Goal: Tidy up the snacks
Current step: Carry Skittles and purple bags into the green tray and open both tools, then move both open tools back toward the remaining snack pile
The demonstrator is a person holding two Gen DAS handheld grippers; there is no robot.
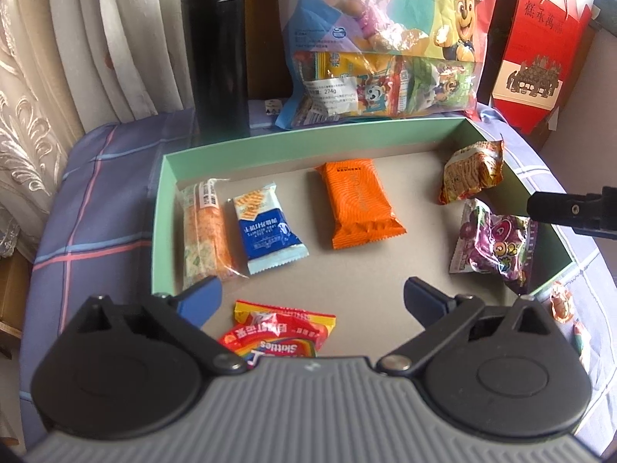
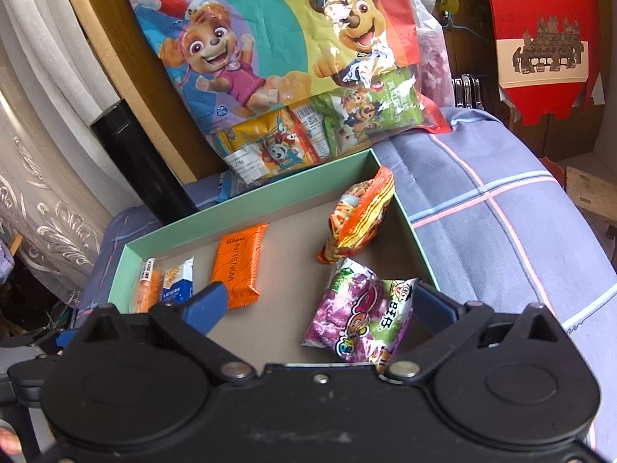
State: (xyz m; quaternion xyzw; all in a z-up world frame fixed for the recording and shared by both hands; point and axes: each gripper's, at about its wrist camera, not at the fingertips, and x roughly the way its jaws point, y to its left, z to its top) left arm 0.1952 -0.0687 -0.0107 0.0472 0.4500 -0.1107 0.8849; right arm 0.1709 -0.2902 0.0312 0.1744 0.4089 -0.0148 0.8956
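- The left gripper [image 1: 312,293] has its blue fingers [image 1: 200,295] spread wide with nothing pressed between them; the red Skittles bag [image 1: 277,328] lies on the tray floor right below and between them, at the near edge, its long axis running roughly across the gap.
- The right gripper [image 2: 320,305] is likewise wide open and grips nothing; the purple candy bag [image 2: 358,316] lies between its fingers [image 2: 206,305], nearer the right-hand one, long axis running away from the camera and a little leftward.
- Each hand looks nearest to its own bag, so either could probably close on it with only a short drop.
- The green-walled tray [image 1: 308,142] also holds a clear-wrapped orange bar [image 1: 204,227] and a blue-and-white packet [image 1: 266,227] side by side at the left, an orange packet [image 1: 358,204] mid-floor, and a noodle-snack bag [image 1: 472,173] in the far right corner.
- The tray rests on a blue plaid cloth [image 1: 108,200] over the worktop.
- Behind it stand a black flask [image 1: 218,46], a large cartoon snack bag [image 1: 385,38] and a red gift box [image 1: 540,46]; curtains [image 1: 50,77] hang at the left.
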